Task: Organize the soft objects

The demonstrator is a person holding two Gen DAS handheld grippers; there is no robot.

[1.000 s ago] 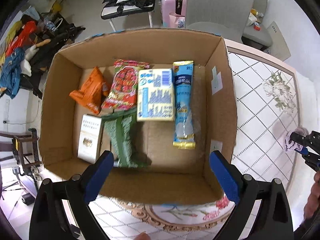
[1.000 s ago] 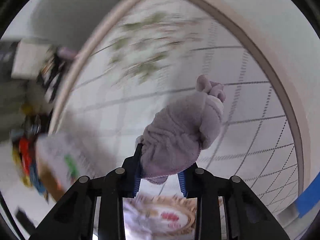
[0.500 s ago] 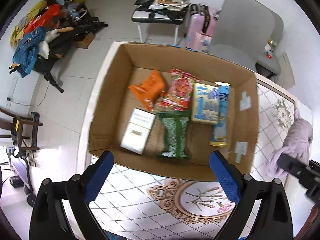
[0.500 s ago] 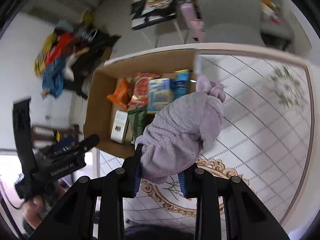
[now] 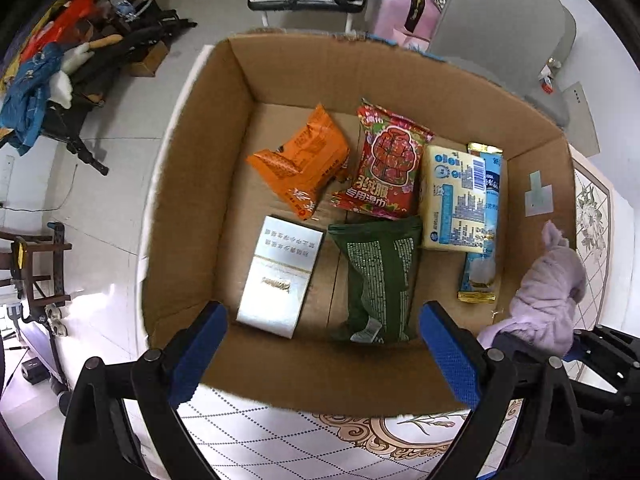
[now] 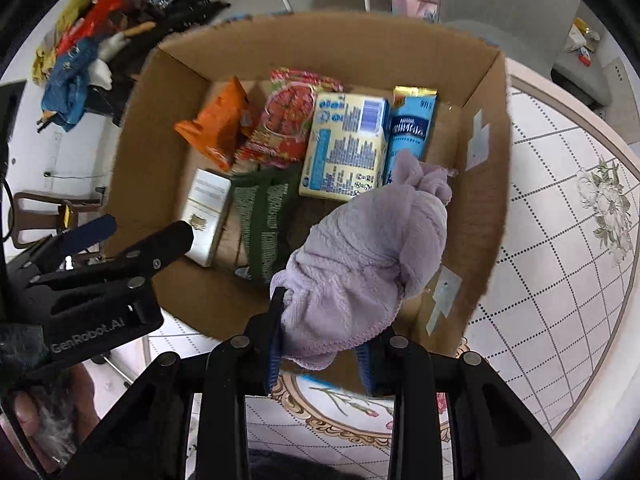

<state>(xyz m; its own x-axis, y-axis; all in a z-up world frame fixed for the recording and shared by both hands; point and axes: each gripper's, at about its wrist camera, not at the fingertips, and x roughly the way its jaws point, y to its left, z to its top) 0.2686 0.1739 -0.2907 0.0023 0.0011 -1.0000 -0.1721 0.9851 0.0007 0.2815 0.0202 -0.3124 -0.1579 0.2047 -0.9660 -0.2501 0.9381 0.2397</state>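
My right gripper [image 6: 322, 342] is shut on a lilac plush towel bundle [image 6: 368, 268] and holds it above the near right corner of an open cardboard box [image 6: 148, 168]. The bundle also shows in the left wrist view [image 5: 548, 292], at the box's right wall. My left gripper [image 5: 324, 354] is open and empty over the box's near wall [image 5: 320, 368]. In the box lie an orange packet [image 5: 304, 164], a red packet [image 5: 384, 164], a yellow pack [image 5: 452, 196], a blue tube [image 5: 486, 240], a green pouch [image 5: 376, 276] and a white carton [image 5: 280, 276].
The box stands on a white table with a grid and flower pattern [image 6: 560, 240]. A grey chair [image 5: 504, 20], a pink suitcase [image 5: 400, 4] and a heap of clothes and bags [image 5: 60, 72] stand on the floor beyond the table's far edge.
My right gripper has carried the lilac bundle from over the bare table leftward to above the box. The left gripper has stayed open and shifted back, then in toward the box again.
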